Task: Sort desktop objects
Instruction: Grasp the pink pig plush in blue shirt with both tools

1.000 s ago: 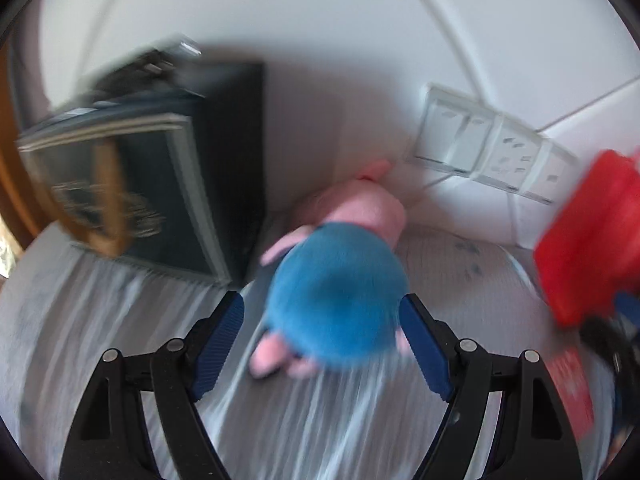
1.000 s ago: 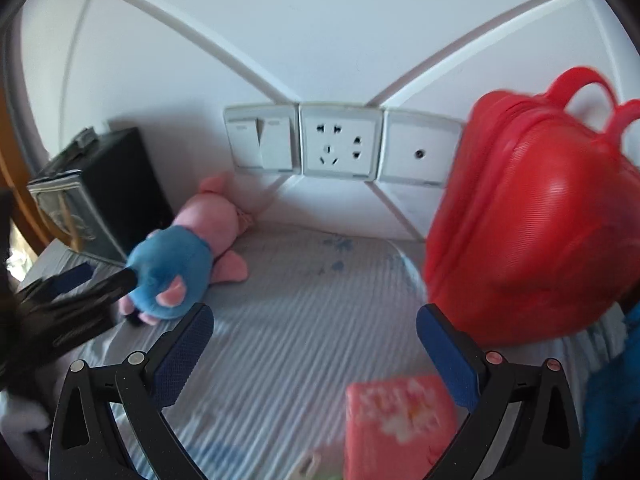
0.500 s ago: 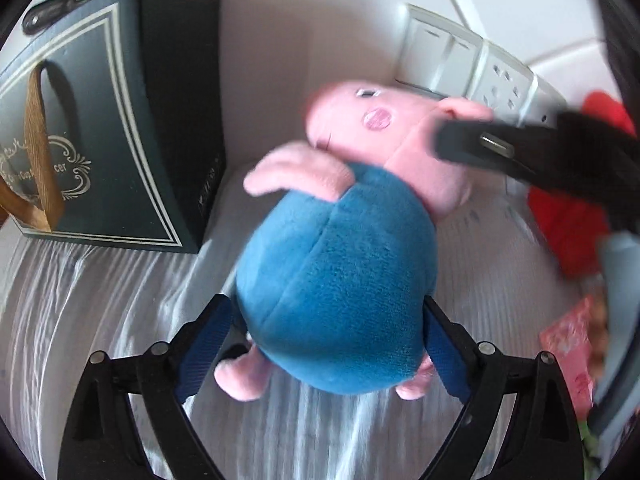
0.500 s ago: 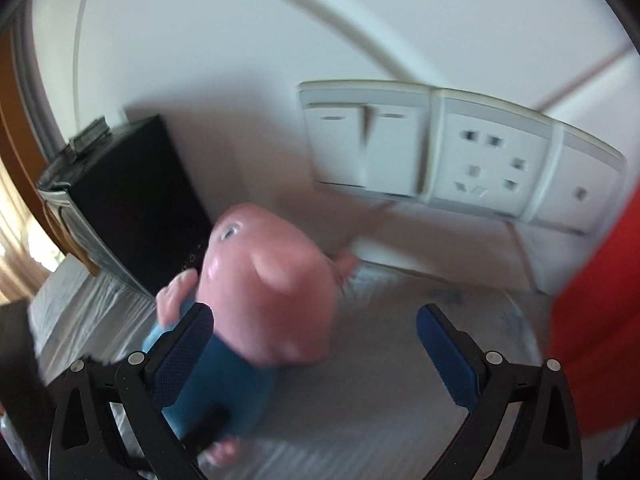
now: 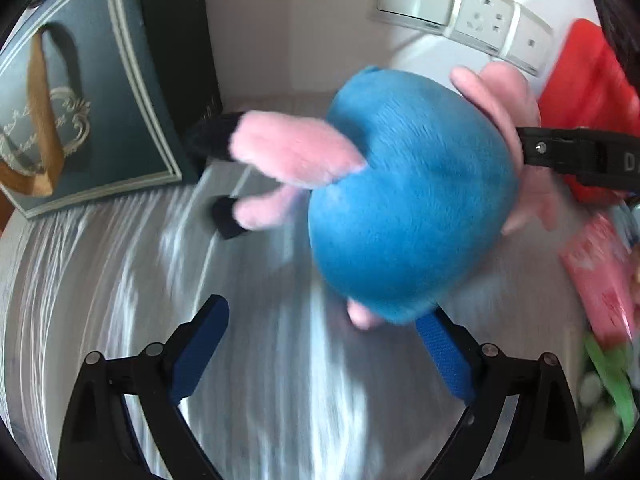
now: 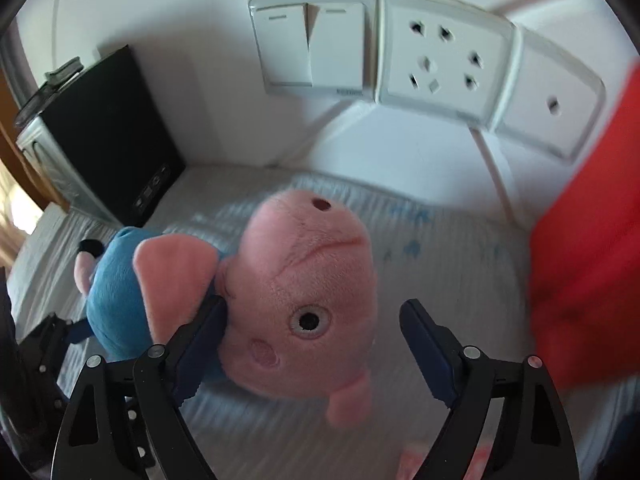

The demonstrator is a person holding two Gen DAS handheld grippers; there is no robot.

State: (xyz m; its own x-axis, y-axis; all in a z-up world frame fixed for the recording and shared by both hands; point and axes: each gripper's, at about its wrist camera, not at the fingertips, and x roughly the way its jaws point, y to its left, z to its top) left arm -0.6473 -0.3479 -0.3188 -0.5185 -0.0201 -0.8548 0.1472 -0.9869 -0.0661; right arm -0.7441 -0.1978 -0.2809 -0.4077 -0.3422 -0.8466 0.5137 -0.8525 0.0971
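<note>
The plush pig (image 5: 408, 208) lies near the back edge of the desk (image 5: 120, 300), which is covered with a grey striped cloth, just in front of the white wall. The toy wears a blue body and has a pink head, pink arms and pink legs ending in black feet.

The left gripper (image 5: 324, 332) has just been opening and now stands wide. The pig's blue body sits above and partly between its blue pads; the right-hand pad is at the lower edge of the body, while the left-hand pad stands clear of it with bare cloth in between. The toy's legs point toward a dark green gift bag (image 5: 80, 92) with a brown ribbon handle, which stands at the back left of the desk.

The right gripper (image 6: 312, 340) has just been closing, and its jaws are still fairly wide. The pig's pink head (image 6: 308, 300) lies between them: the left-hand pad rests against the side of the head under the pink ear, while the right-hand pad stands clear of it with a gap. In the left wrist view one black finger of this gripper reaches in from the right at the toy's neck.

A row of wall switches and sockets (image 6: 400, 60) sits above the back edge. A red bag (image 6: 592, 248) stands at the back right, and a pink packet (image 5: 600, 276) lies near the right edge.
</note>
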